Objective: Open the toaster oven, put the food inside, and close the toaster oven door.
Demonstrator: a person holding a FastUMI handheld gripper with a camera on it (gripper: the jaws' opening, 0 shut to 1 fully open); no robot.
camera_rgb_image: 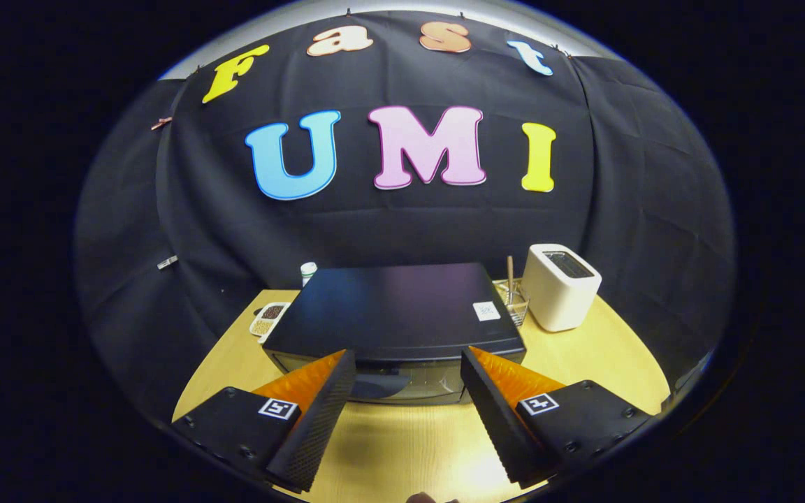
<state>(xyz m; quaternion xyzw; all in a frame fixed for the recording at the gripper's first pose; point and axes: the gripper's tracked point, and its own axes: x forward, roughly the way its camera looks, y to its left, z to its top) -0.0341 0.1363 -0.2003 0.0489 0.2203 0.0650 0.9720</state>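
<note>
On the bench (584, 356), going left to right, a small divided dish (270, 318) and a capped bottle (309, 271) sit behind the black toaster oven (392, 307), with a wire basket (514, 304) and a white toaster (560, 286) beyond its other corner. The oven's glass door (402, 383) stands upright and seems closed — something dark shows behind it, too dim to name. The gripper (408, 367) hangs with fingers apart, holding nothing, just before the door — a scene fitting either the approach to open it or the close already made.
</note>
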